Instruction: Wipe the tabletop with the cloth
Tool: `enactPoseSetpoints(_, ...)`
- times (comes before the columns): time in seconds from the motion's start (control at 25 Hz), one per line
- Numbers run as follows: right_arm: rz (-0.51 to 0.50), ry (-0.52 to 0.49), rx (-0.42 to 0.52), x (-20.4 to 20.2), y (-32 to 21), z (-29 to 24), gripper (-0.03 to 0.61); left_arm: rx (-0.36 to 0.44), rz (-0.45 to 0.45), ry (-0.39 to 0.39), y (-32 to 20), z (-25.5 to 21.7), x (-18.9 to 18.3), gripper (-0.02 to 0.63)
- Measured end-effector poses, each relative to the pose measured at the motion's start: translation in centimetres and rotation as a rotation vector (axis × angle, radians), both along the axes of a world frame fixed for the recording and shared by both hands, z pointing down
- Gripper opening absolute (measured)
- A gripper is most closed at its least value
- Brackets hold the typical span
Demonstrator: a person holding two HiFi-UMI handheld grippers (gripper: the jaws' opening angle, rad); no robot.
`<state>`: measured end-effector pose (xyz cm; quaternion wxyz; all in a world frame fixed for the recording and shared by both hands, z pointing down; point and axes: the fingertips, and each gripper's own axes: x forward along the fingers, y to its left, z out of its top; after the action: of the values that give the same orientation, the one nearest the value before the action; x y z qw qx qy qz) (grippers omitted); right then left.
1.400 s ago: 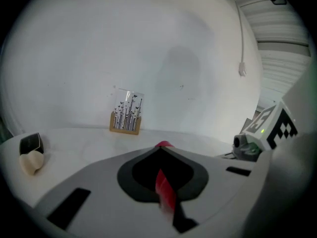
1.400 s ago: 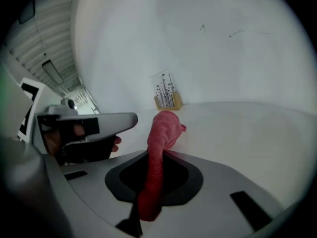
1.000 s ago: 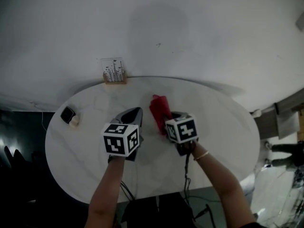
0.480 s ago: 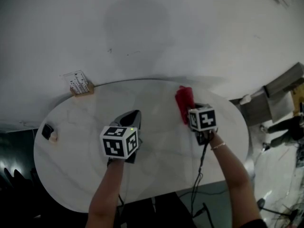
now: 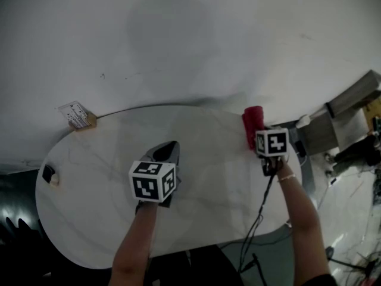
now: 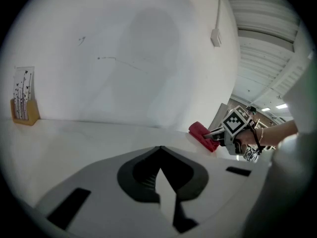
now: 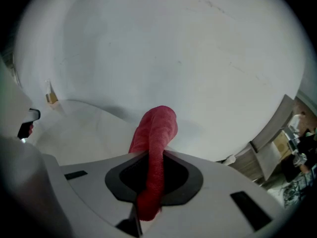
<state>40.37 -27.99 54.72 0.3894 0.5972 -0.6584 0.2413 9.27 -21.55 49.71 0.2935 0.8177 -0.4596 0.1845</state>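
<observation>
A red cloth (image 5: 253, 124) lies folded at the far right end of the white oval tabletop (image 5: 89, 189), and my right gripper (image 5: 261, 137) is shut on it. In the right gripper view the cloth (image 7: 154, 148) runs up between the jaws and sticks out ahead of them. From the left gripper view the cloth (image 6: 203, 135) shows far off to the right, with the right gripper (image 6: 221, 134) behind it. My left gripper (image 5: 168, 152) rests shut near the table's middle, nothing between its jaws (image 6: 159, 155).
A small wooden stand with a card (image 5: 77, 115) sits at the table's far left edge against the white wall. A little dark object (image 5: 49, 176) lies at the left end. Cables hang off the front edge. Grey furniture (image 5: 336, 115) stands beyond the right end.
My right gripper has dragged the red cloth from near the table's middle out to its far right end. The left gripper has stayed in place.
</observation>
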Motion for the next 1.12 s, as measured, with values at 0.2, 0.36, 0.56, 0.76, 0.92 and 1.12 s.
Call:
enactPoseSetpoints(0.2, 0.077, 0.038, 0.004, 5.0, -0.1, 0.0, 0.048, 0.006, -0.001, -0.008, -0.1, -0.4, 1.5, 0.002)
enactPoseSetpoints(0.36, 0.162, 0.037, 0.047, 6.8, 1.2, -1.7, 0.048, 0.02, 0.001, -0.012, 0.1, -1.0, 1.9, 0.002)
enactPoseSetpoints(0.56, 0.136, -0.054, 0.197, 4.6, 3.8, -5.9, 0.048, 0.047, 0.032, -0.008, 1.0, -2.0, 2.1, 0.002)
enactPoseSetpoints(0.76, 0.092, -0.219, 0.321, -2.6, 8.4, -9.9, 0.048, 0.066, 0.057, 0.007, 2.6, -2.8, 1.9, 0.002)
enactPoseSetpoints(0.92, 0.056, -0.346, 0.414, -8.8, 12.2, -12.9, 0.048, 0.093, 0.081, 0.002, 4.7, -3.9, 1.4, 0.002)
enactPoseSetpoints(1.12, -0.002, -0.452, 0.449, -15.8, 16.3, -15.2, 0.048, 0.139, 0.074, 0.003, 7.1, -6.1, -1.0, 0.002)
